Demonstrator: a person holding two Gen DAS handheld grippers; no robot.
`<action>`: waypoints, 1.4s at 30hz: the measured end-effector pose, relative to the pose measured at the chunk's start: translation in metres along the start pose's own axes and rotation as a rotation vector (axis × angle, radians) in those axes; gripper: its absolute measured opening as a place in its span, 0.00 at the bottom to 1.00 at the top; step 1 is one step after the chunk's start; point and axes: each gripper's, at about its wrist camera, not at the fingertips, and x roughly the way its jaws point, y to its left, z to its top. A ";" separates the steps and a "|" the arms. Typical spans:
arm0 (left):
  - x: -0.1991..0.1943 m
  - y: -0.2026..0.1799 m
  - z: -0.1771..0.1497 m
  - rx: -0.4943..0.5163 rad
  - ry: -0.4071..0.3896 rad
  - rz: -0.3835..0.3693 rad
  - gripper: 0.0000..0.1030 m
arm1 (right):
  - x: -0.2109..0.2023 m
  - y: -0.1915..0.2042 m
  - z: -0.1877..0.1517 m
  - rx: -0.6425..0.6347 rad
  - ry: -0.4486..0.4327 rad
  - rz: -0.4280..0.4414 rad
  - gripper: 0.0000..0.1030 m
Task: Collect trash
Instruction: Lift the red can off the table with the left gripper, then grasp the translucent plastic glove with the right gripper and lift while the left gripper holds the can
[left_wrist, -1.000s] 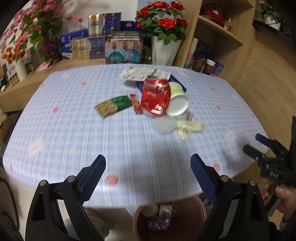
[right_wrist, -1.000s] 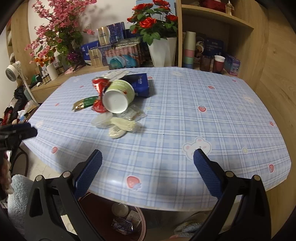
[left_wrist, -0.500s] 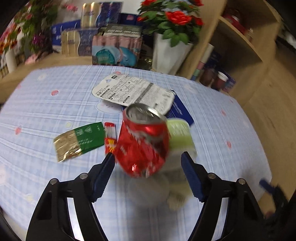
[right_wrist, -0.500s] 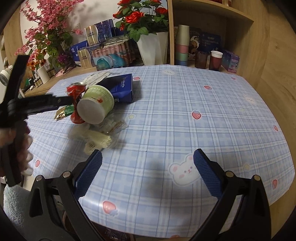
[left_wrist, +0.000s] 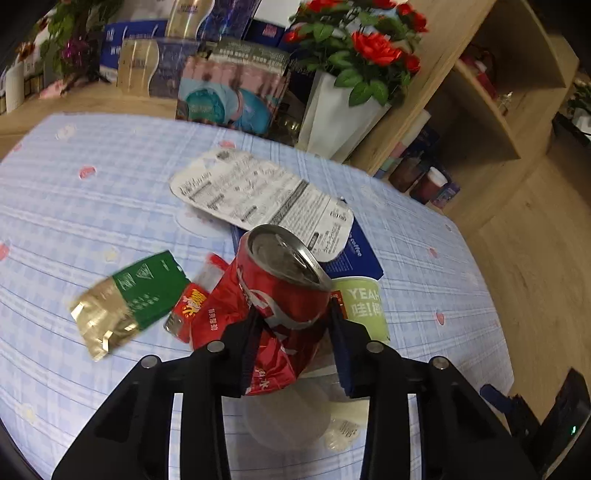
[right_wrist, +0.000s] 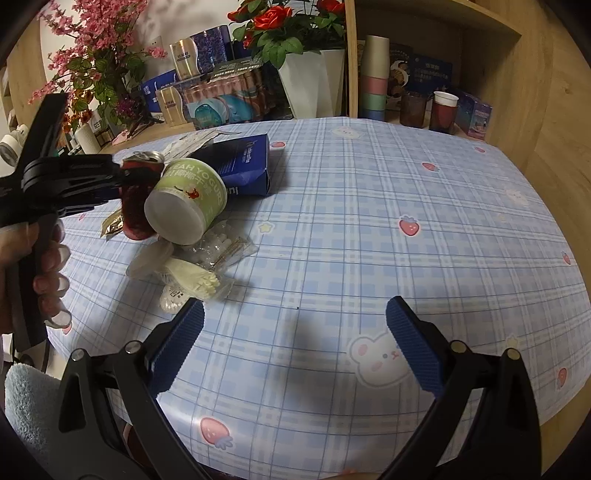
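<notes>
Trash lies in a loose heap on the left part of the table (right_wrist: 369, 229), which wears a blue checked cloth printed with strawberries and bears. Behind the table, at the far side, stand a white vase of red roses (right_wrist: 306, 85), boxed goods and a wooden shelf (right_wrist: 461, 55) with cups.

Largest in the heap is a white printed card (left_wrist: 258, 195) lying flat at its far edge, partly over a dark blue carton (right_wrist: 240, 166). Near the carton, a green yogurt cup (right_wrist: 188, 201) lies on its side, its white bottom facing the right wrist camera. Just left of the cup is a crushed red soda can (left_wrist: 280, 295), tilted with its silver top up. The left gripper (left_wrist: 295, 339) is closing on this can: its jaws sit at either side of the dented body and appear to touch it. A hand (right_wrist: 44, 273) wraps that gripper's handle.

Left of the can lie a green and gold sachet (left_wrist: 125, 302) and a small red packet (left_wrist: 192, 310). On the near side of the heap are a clear plastic lid (left_wrist: 284, 417) and a wrapped pale utensil (right_wrist: 195, 277).

The right gripper (right_wrist: 295, 347) hovers over bare cloth near the table's near edge, jaws spread wide with nothing between them.
</notes>
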 end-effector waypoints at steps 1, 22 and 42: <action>-0.005 0.001 0.000 0.007 -0.005 -0.005 0.33 | 0.000 0.001 0.001 -0.001 0.000 0.005 0.94; -0.123 0.044 -0.051 -0.004 -0.103 -0.019 0.33 | 0.090 0.085 0.034 -0.333 0.157 0.171 0.72; -0.157 0.041 -0.083 -0.015 -0.141 -0.039 0.33 | 0.072 0.067 0.024 -0.319 0.222 0.170 0.18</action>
